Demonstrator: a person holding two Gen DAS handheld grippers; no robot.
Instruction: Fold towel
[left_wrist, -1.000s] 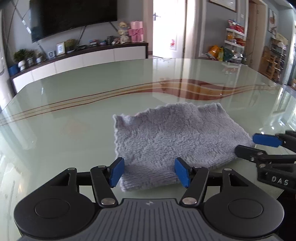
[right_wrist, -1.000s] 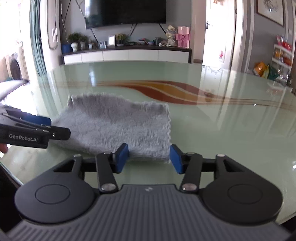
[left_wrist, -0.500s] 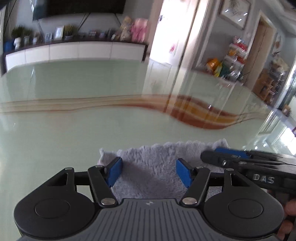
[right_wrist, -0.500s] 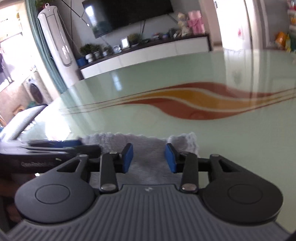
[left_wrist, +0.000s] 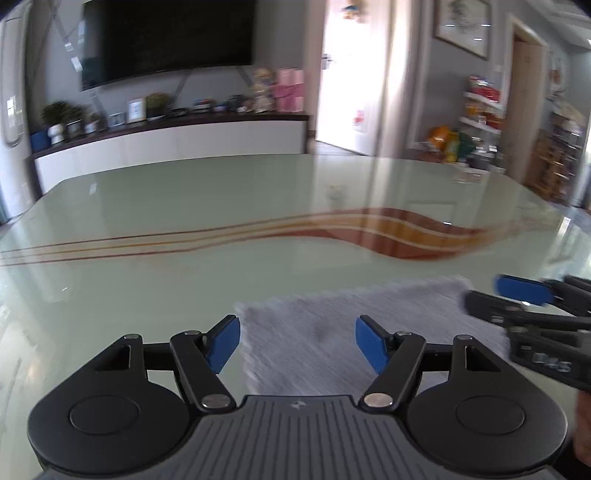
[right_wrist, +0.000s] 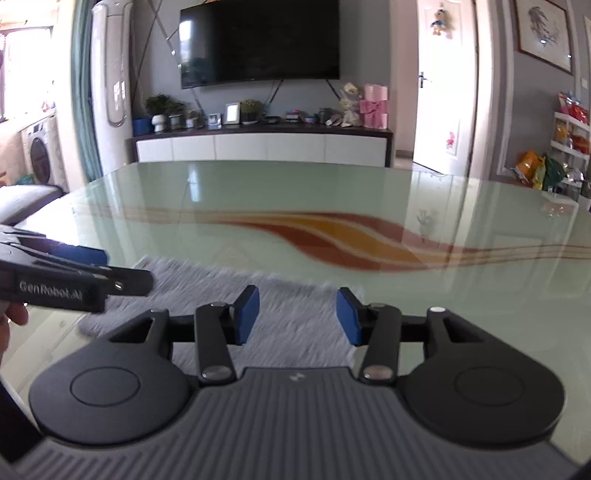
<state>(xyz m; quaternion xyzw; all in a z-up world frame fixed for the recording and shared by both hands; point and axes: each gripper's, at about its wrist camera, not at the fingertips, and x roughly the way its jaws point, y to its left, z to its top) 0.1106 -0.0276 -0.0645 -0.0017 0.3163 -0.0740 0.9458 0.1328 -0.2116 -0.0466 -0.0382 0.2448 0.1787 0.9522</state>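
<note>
Both claws point forward and tip down a little toward the table (left_wrist: 155, 206). They sit side by side, close together.

The left claw (left_wrist: 297, 341) has its two blue pads (left_wrist: 223, 343) far apart, and they are opening wider. The gray towel (left_wrist: 332, 325) lies flat on the table right under and in front of this claw. The towel's left edge sits just inside the left pad. The pads look like they are above the towel and are not pinching it. The left claw holds nothing.

To the right of the left claw you can see the right claw from the side, over the towel's right end. A bit of the person's hand (left_wrist: 583, 424) shows at the far right edge, behind it.

The right claw (right_wrist: 298, 316) has its blue pads (right_wrist: 247, 314) partly apart, not as wide as the left one, and they are opening too. The towel (right_wrist: 295, 325) lies under and in front of it, spreading out to the left. The towel's right edge is just outside the right pad. Nothing is squeezed between the pads, so this claw is let go as well.

To the left of the right claw, the left claw pokes in from the side, above the towel's left part. A fingertip (right_wrist: 16, 314) shows under it.

The towel looks fuzzy and streaky in both views.
</note>
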